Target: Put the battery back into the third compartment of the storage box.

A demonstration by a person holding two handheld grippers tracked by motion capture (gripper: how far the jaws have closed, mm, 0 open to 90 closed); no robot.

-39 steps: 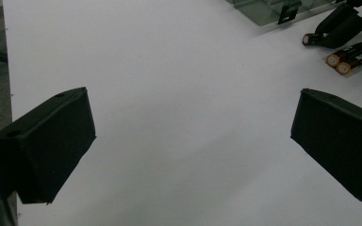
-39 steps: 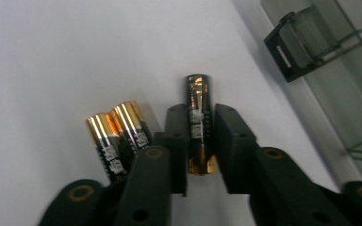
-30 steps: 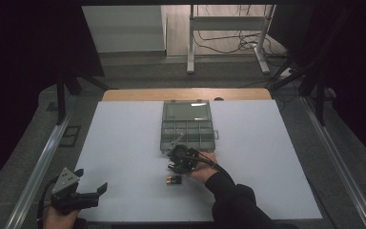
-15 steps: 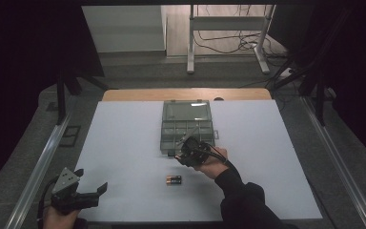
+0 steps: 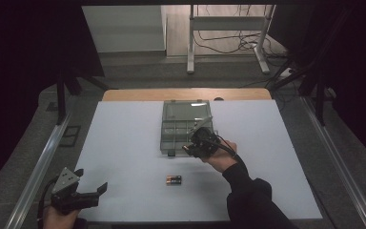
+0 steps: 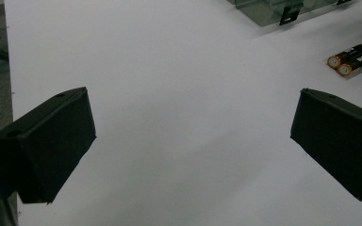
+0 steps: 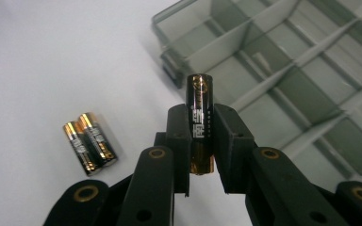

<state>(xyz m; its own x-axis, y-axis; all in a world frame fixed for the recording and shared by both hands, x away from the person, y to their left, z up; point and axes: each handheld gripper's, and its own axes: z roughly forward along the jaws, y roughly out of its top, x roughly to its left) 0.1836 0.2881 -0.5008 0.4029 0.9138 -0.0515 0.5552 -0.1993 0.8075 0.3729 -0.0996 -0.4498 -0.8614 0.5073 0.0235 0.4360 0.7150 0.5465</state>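
Note:
My right gripper (image 7: 201, 136) is shut on a black and gold battery (image 7: 199, 117) that stands upright between its jaws. In the high view that gripper (image 5: 196, 145) hovers over the near edge of the clear compartment box (image 5: 171, 138). Two more batteries (image 5: 174, 180) lie side by side on the white table, nearer the person; they appear again as the pair of batteries (image 7: 89, 142) and batteries (image 6: 353, 60). My left gripper (image 5: 93, 193) rests at the near left corner, jaws wide open over bare table (image 6: 188, 122).
The compartment box (image 7: 283, 75) has several empty cells and its lid (image 5: 187, 109) lies open toward the far side. A wooden strip (image 5: 186, 94) edges the table's far side, and metal rails (image 5: 38, 167) run along both sides.
My right gripper has lifted a battery off the table and carried it away from the pair toward the box. The left gripper has stayed put.

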